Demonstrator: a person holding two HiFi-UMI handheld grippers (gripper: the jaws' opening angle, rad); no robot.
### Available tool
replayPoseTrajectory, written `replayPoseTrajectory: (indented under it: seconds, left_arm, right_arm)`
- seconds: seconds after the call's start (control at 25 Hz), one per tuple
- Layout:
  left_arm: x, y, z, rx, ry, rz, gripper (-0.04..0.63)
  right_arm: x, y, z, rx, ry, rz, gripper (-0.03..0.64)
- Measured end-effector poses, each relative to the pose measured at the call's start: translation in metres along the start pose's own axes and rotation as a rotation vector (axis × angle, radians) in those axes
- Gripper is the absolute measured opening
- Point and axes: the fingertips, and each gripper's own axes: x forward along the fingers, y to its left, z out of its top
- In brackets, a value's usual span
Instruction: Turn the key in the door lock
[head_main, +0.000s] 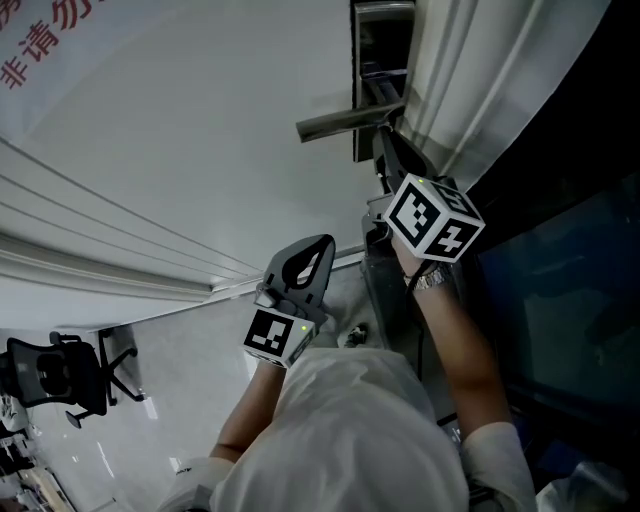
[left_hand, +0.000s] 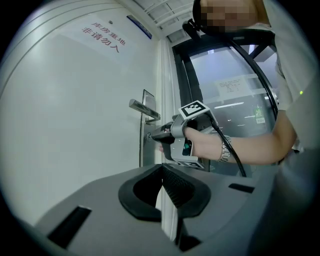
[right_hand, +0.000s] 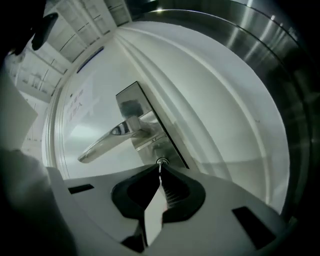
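In the head view a chair stands at 8 o'clock, well apart from the work. The white door fills the frame from 9 to 12, with red print at 10. The left gripper hangs near the centre, at about 6 o'clock of the handle and apart from the door. Its own view shows its jaws clenched tip to tip with nothing between them. The handle sticks out from a steel plate near the door's edge. In the right gripper view that plate runs aslant from 11 to 5 and the handle points toward 8. The lock sits just below the handle, at the plate's 5 o'clock end. The key stands in the lock, and the right gripper is clamped on it, jaws pressed on the thin metal, tips just short of the lock's ring. In the left gripper view the right gripper lies level, its nose at 9 o'clock against the plate under the handle. The person's hand is round its grip, with a watch on the wrist and a black cable rising toward 1. Glass with a paper sheet lies at 3 of the door.
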Motion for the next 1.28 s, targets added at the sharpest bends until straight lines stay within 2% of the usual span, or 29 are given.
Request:
replayPoseTrajectory:
  seconds: [0.16,0.28,0.48,0.52,0.6,0.68,0.84,0.92,1.12,1.28]
  left_arm:
    - [0.0,-0.002,-0.003,0.002,0.033,0.0,0.009]
    - [0.001,-0.001,0.002,0.004,0.005,0.003,0.009]
    - [0.002,-0.004,0.002,0.014,0.007,-0.002,0.009]
    - [0.002,-0.005,0.001,0.014,0.009,-0.002,0.009]
    - [0.002,-0.006,0.0,0.014,0.009,-0.002,0.009]
    - [0.002,-0.006,-0.001,0.015,0.014,-0.004,0.009]
    - [0.002,-0.007,-0.003,0.003,0.035,-0.013,0.009]
    - [0.003,-0.007,-0.003,0.001,0.024,-0.009,0.009]
    - [0.008,-0.01,-0.007,-0.005,0.02,-0.015,0.009]
    - [0.009,-0.012,-0.008,-0.015,0.016,-0.017,0.009]
  right_arm:
    - [0.0,-0.004,-0.001,0.184,-0.02,0.038,0.011]
    - [0.0,-0.005,-0.003,0.386,-0.011,0.091,0.012]
    - [0.0,-0.006,-0.005,0.697,0.013,0.152,0.022]
    - [0.0,-0.006,-0.006,0.728,0.02,0.157,0.027]
    - [-0.001,-0.005,-0.006,0.705,0.04,0.16,0.031]
    - [-0.004,-0.005,-0.006,0.597,0.049,0.152,0.032]
    - [-0.013,-0.009,-0.001,0.301,0.053,0.122,0.072]
    - [-0.017,-0.007,0.001,0.097,0.07,0.112,0.105]
    - [-0.021,0.002,0.001,-0.49,0.138,0.074,0.114]
    - [-0.021,0.007,-0.003,-0.813,0.168,0.024,0.114]
